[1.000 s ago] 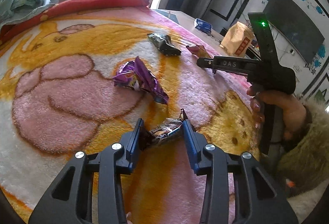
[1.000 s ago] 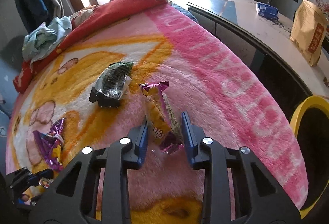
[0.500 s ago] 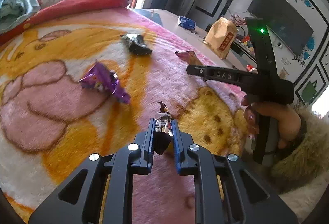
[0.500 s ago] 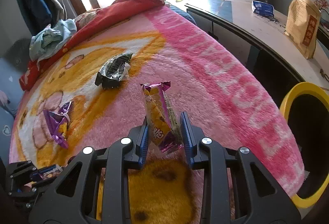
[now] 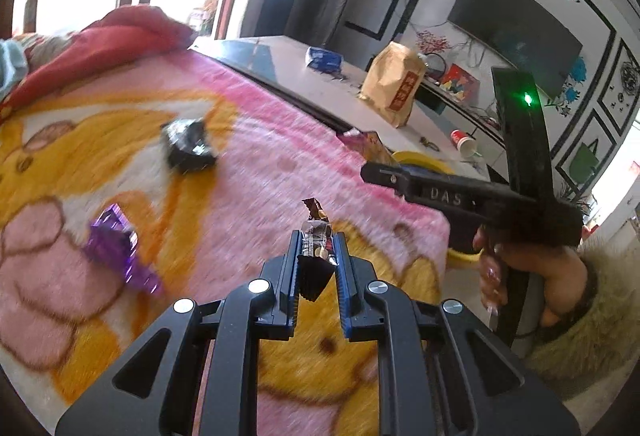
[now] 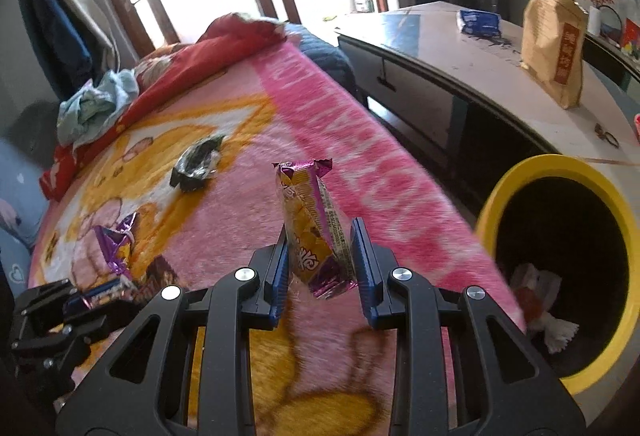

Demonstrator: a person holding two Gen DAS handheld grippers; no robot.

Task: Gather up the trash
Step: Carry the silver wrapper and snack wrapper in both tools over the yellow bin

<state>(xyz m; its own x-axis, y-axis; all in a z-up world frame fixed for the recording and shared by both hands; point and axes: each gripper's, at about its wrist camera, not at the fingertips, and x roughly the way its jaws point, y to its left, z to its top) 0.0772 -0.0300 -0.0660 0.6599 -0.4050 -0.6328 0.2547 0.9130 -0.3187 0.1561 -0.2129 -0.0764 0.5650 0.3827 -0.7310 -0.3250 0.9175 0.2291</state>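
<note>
Crinkly foil is my worry: my left gripper (image 5: 316, 268) pinches the brown candy wrapper (image 5: 315, 254) only by its middle, and my right gripper (image 6: 320, 268) clamps the yellow-purple snack wrapper (image 6: 310, 232) low, most standing above the fingers. Either may slip before the yellow bin (image 6: 532, 172) right of the fingers.

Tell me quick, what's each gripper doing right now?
Left gripper: closed on a small dark wrapper.
Right gripper: closed on a yellow-purple snack wrapper.
</note>
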